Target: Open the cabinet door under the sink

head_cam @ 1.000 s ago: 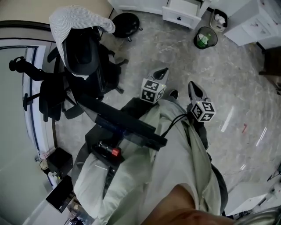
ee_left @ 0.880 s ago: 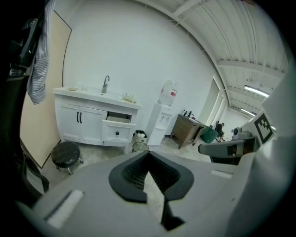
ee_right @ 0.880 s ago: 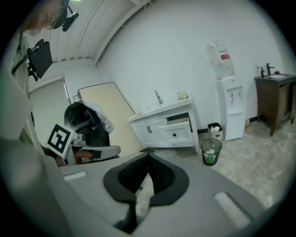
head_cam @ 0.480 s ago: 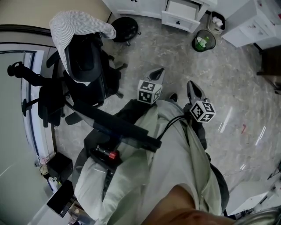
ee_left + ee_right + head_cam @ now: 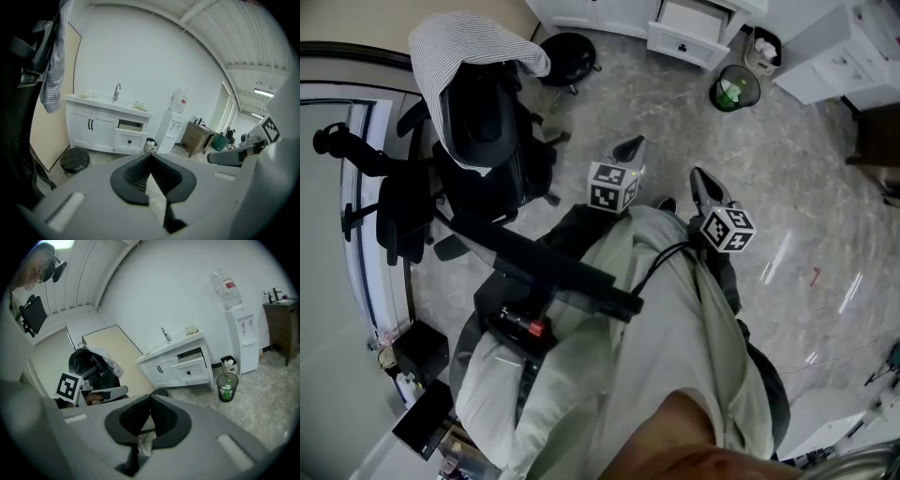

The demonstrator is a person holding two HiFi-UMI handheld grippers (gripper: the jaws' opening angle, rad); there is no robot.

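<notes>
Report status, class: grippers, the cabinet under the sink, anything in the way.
Left gripper and right gripper shut, empty. Cabinet doors closed, far off. Black stool on the floor before them.

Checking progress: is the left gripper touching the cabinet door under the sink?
Apart. The left gripper view shows the cabinet door across the floor, far beyond the left gripper.

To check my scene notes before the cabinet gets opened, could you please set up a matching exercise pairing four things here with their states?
Things: 1 under-sink cabinet doors; 2 vanity drawer; 3 wastebasket; 4 striped shirt.
States: A pulled out; B draped over an office chair; C shut; D holding a green bottle.
Pairs: 1-C, 2-A, 3-D, 4-B.
</notes>
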